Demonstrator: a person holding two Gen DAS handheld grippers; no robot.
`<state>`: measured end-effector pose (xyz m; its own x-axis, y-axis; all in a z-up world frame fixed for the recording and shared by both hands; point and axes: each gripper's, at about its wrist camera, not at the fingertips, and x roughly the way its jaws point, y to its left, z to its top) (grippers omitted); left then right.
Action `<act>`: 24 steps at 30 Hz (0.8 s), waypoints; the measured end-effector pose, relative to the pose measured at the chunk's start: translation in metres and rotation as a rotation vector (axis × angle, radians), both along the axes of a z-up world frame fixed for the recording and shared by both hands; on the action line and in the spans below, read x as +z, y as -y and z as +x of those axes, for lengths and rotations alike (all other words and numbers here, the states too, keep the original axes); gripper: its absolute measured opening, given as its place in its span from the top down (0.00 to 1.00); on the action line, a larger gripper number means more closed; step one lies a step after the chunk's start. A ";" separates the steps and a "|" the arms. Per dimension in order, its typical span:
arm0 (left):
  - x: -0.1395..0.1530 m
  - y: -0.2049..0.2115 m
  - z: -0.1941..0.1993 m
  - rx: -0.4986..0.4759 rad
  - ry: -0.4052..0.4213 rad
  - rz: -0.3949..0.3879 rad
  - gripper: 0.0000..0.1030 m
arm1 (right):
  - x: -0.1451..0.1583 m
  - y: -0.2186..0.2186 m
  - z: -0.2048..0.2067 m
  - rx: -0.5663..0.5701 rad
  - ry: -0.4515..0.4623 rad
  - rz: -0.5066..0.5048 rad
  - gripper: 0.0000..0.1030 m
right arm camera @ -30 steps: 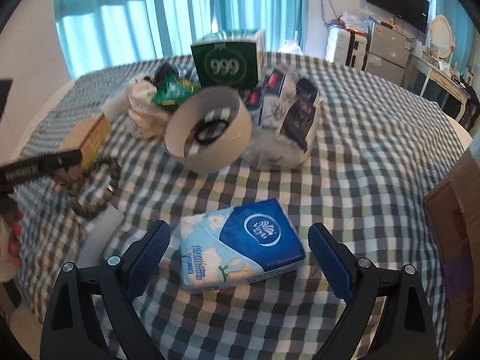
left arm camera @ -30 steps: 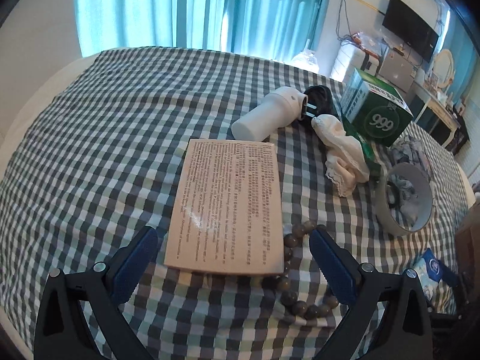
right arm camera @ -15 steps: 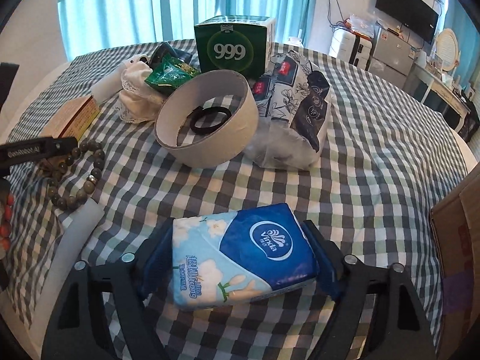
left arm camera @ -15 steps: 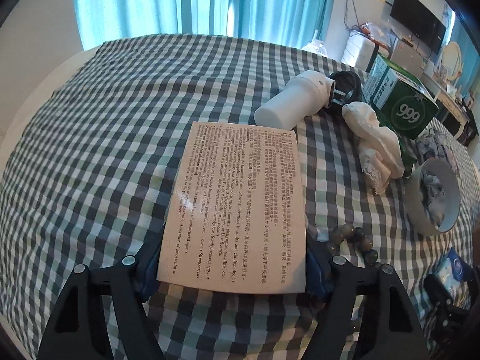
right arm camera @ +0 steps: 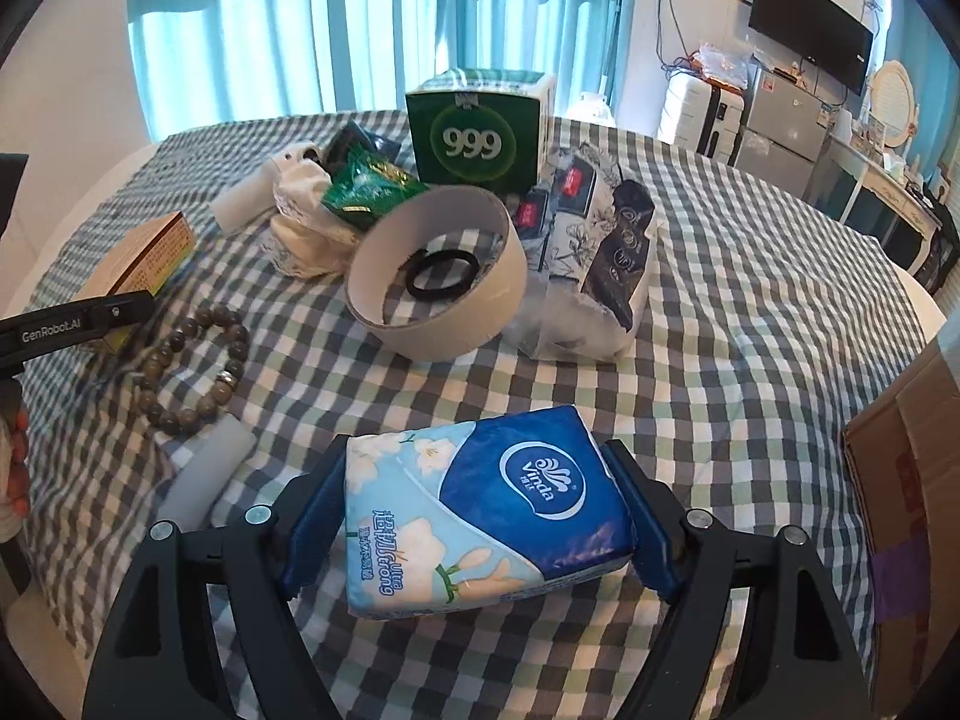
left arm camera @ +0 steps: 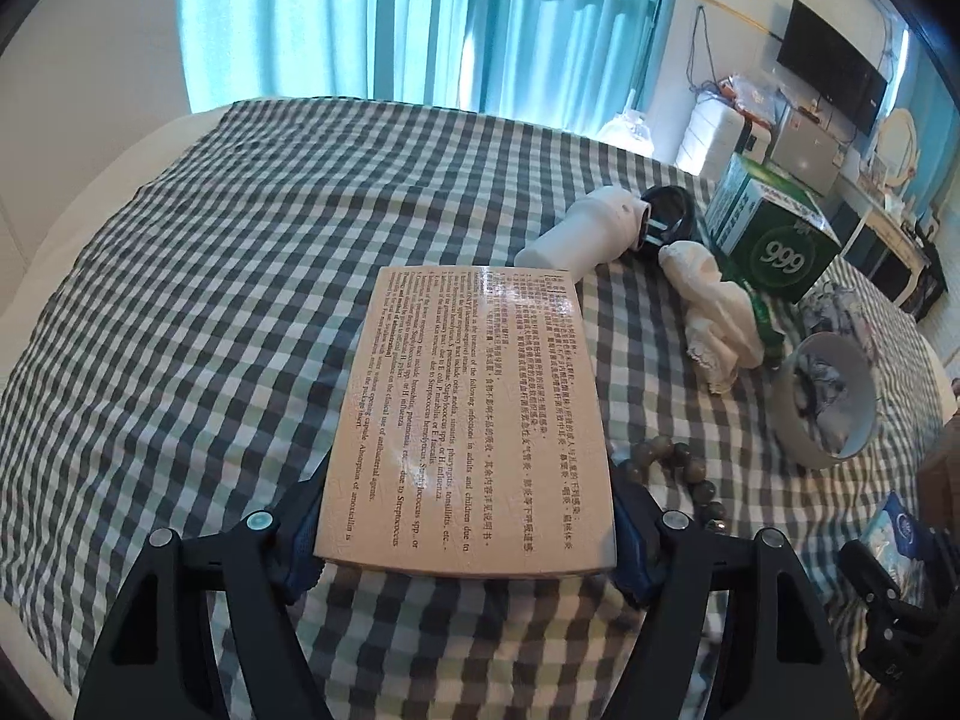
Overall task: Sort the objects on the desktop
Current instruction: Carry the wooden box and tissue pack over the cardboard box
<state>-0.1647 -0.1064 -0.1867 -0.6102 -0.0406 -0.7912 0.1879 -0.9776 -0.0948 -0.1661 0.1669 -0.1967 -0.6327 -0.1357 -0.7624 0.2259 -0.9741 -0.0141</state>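
Left gripper (left arm camera: 465, 531) clamps med box (left arm camera: 474, 414); right gripper (right arm camera: 477, 525) clamps tissue pack (right arm camera: 480, 504)

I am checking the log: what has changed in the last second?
Both jaws have closed. The left gripper now clamps the box; the right gripper clamps the tissue pack. Both items fill more of their views. The bracelet and tape ring stayed put.

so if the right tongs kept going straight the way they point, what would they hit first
Probably the cardboard ring with the black hair tie inside, just past the tissue pack the right tongs grip. Depth is unclear; the pack's front edge might catch the checked cloth first.
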 end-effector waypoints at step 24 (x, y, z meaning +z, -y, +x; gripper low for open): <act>0.129 -0.075 0.084 -0.134 -0.203 -0.087 0.26 | 0.128 -0.013 0.072 0.009 -0.233 -0.162 0.22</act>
<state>-0.0811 -0.0316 -0.0579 -0.7610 -0.0108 -0.6487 0.0416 -0.9986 -0.0321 -0.0941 0.1799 -0.0684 -0.7867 -0.2498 -0.5645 0.2431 -0.9659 0.0887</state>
